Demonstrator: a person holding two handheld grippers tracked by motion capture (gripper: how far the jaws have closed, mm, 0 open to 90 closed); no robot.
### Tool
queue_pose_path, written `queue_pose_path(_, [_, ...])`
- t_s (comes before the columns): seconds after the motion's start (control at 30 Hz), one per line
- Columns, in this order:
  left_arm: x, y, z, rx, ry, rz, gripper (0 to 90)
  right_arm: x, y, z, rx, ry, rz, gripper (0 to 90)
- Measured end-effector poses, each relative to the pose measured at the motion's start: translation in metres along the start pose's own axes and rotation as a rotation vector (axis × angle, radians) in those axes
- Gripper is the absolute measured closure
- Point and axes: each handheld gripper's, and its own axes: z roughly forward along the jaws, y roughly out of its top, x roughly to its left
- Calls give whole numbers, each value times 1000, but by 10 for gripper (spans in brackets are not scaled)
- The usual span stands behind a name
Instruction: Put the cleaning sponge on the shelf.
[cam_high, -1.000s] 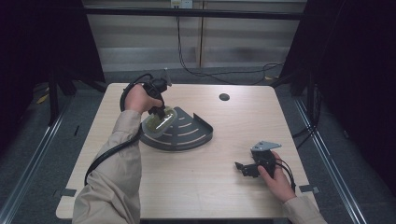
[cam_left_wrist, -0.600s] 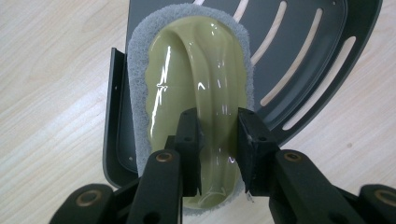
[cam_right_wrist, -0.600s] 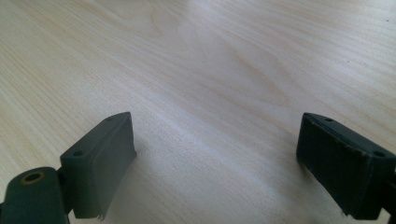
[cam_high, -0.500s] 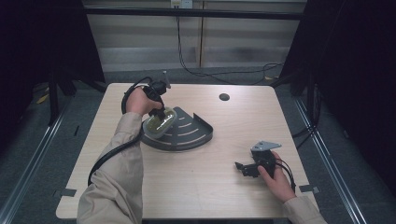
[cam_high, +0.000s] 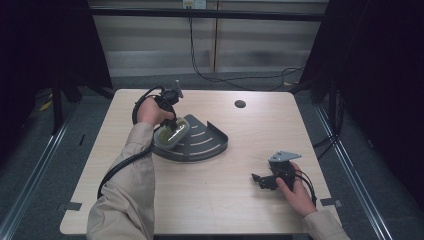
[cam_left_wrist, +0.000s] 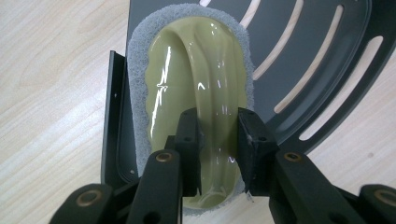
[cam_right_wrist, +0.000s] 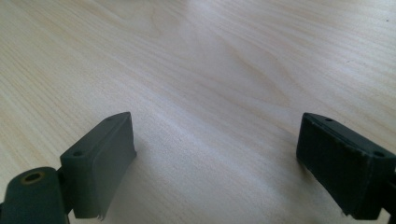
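The pale wooden tabletop (cam_high: 210, 200) spans the middle of the high view. Left of its centre sits a dark grey quarter-round slotted rack (cam_high: 200, 144). At the rack's left end, over its straight wall, lies an olive-green scrubber with a grey pad rim (cam_left_wrist: 196, 70). The left gripper (cam_left_wrist: 218, 135) has its jaws closed on the scrubber's raised central ridge. At the lower right, the right gripper (cam_high: 261, 181) rests on the bare wood, jaws spread wide with nothing between them.
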Motion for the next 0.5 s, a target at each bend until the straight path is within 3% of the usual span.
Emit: queue_pose_path(0.5, [9,-5,8,-4,2,13,719,0,0,0,2,0,1,111])
